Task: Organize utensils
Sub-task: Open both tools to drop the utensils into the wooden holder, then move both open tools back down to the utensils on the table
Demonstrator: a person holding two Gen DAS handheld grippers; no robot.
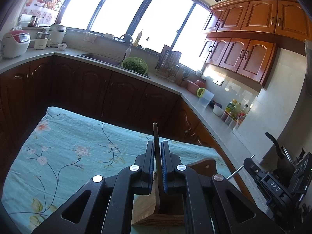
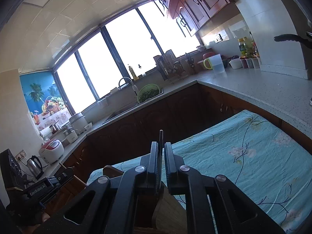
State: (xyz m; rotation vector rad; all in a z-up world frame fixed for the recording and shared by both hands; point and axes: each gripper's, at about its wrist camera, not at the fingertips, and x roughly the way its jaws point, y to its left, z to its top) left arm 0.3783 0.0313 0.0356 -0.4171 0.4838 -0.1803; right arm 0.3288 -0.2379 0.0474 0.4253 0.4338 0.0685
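My left gripper (image 1: 157,146) is shut on a thin flat utensil handle (image 1: 156,134) that sticks up between the jaws, its lower end going down into a wooden holder (image 1: 146,208) under the gripper. My right gripper (image 2: 160,148) is shut on a dark thin utensil handle (image 2: 161,136), above the same wooden holder (image 2: 169,210). The holder stands on a table with a teal flowered cloth (image 1: 68,146). The right gripper shows at the right edge of the left wrist view (image 1: 276,183), and the left gripper shows at the lower left of the right wrist view (image 2: 48,185). What kind of utensils these are is hidden.
Dark wood cabinets and a grey L-shaped counter (image 1: 195,97) lie beyond the table. On it are a sink with a green colander (image 1: 134,65), a dish rack (image 1: 169,62), a jug (image 1: 205,97), bottles (image 1: 234,111) and rice cookers (image 1: 15,42). Wall cabinets (image 1: 243,39) hang at right.
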